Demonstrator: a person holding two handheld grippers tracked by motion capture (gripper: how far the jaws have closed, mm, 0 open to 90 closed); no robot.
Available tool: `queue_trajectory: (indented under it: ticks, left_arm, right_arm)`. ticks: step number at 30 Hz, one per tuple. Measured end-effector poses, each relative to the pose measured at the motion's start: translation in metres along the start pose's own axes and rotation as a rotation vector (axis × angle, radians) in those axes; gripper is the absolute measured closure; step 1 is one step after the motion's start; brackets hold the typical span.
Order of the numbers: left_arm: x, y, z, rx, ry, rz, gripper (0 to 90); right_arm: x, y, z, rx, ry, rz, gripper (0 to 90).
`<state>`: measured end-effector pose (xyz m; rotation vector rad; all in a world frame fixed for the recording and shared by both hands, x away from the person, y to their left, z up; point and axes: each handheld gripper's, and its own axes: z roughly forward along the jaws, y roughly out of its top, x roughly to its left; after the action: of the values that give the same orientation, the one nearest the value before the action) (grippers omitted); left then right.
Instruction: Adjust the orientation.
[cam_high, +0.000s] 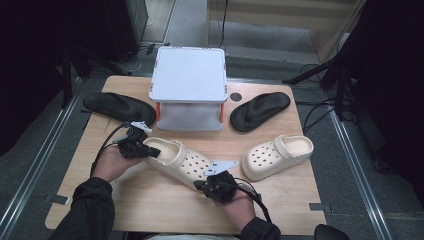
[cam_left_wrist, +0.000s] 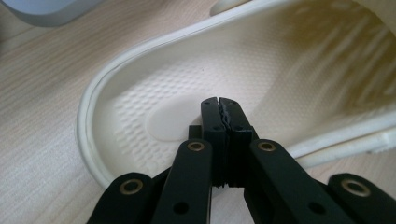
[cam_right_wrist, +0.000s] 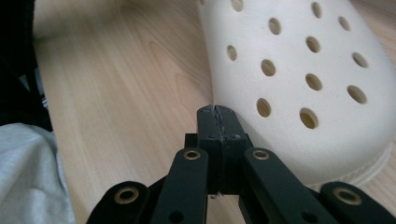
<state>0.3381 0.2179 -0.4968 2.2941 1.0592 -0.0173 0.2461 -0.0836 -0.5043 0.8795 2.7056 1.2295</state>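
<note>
Fingers (cam_left_wrist: 212, 116) of the left gripper (cam_left_wrist: 219, 105) pressed flat together, no gap, nothing between them. They hang over the heel cup of the near cream clog (cam_left_wrist: 196, 88), tips above the smooth oval patch in the footbed; contact with the footbed can't be judged. Clog's toe end cut off at the upper right of the left gripper view.

Right gripper (cam_right_wrist: 217, 112): fingers (cam_right_wrist: 208, 123) likewise closed tight, holding nothing. Tips sit just beside the perforated toe of the same clog (cam_right_wrist: 299, 70), at its lower edge; touching or a hair apart, can't tell. Grey cloth and a dark sleeve crowd the left margin there.

High view: left gripper (cam_high: 150, 150) at the clog's heel opening, right gripper (cam_high: 207, 184) at its toe, the clog (cam_high: 177, 159) lying diagonally between them on the wooden table (cam_high: 150, 205). The hands and the grey plate cover part of the toe and heel rim.

Farther out: second cream clog (cam_high: 277, 156) to the right, well apart. Two black sandals, one at left rear (cam_high: 117, 107), one at right rear (cam_high: 260, 110). Between them a white two-tier rack (cam_high: 189, 85) with orange posts; its lower shelf is in shadow, contents not readable. Table's near edge partly hidden by the forearms.
</note>
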Motion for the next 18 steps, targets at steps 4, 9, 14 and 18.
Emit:
queue_trajectory:
  ticks: [4, 9, 14, 18]
  left_arm:
    - [-0.002, -0.004, -0.001, -0.006, -0.003, -0.011, 90.0]
    - [-0.007, -0.011, -0.003, -0.008, -0.011, -0.026, 90.0]
    - [-0.012, -0.017, -0.005, -0.006, -0.017, -0.027, 90.0]
    - [-0.017, -0.022, -0.006, -0.011, -0.026, -0.047, 89.4]
  right_arm:
    - [-0.009, 0.001, -0.002, -0.003, -0.01, 0.022, 90.0]
    - [-0.018, 0.003, -0.003, -0.005, -0.025, 0.035, 90.0]
    - [-0.028, 0.006, -0.004, -0.004, -0.038, 0.041, 90.0]
    - [-0.036, 0.009, -0.003, -0.004, -0.051, 0.055, 90.0]
